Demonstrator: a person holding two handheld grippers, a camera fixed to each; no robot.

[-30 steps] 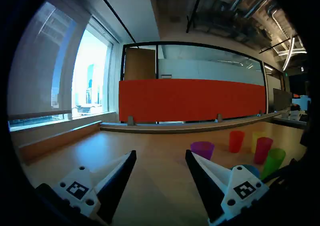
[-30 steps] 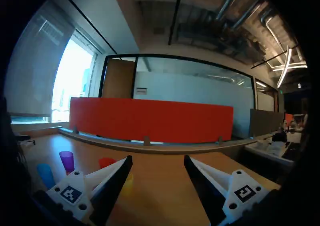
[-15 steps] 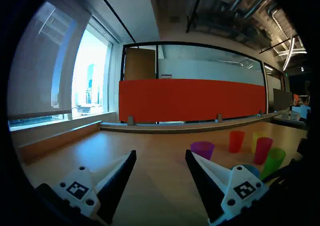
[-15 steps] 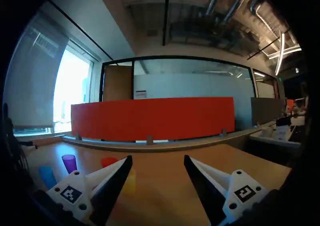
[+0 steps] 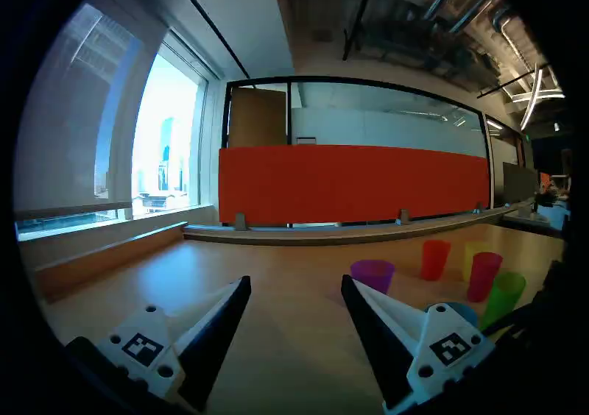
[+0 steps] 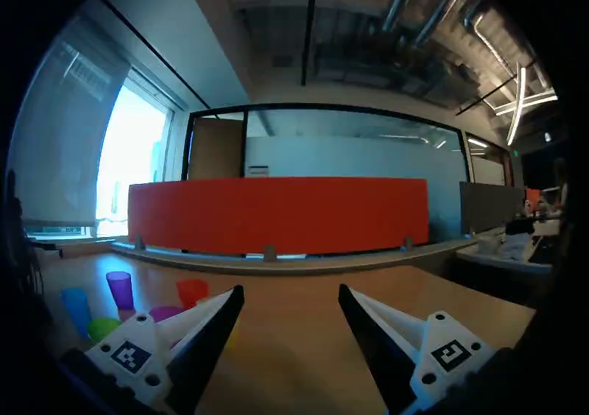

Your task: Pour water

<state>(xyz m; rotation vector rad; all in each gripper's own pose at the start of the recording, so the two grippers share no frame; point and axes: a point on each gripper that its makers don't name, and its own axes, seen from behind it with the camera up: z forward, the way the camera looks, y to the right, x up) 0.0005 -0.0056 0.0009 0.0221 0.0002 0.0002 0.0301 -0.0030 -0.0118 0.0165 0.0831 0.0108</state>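
The left tongs (image 5: 295, 279) and right tongs (image 6: 289, 288) are spread wide and hold nothing. Bright cups (image 5: 484, 275) stand on the tabletop (image 5: 280, 260), at 4 o'clock in the left gripper view and 8 o'clock in the right gripper view.

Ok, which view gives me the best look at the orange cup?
The left gripper view: the orange cup stands whole and unblocked there, rim to base. In the right gripper view it looks smaller, off to the side, with its base hidden behind the right gripper.
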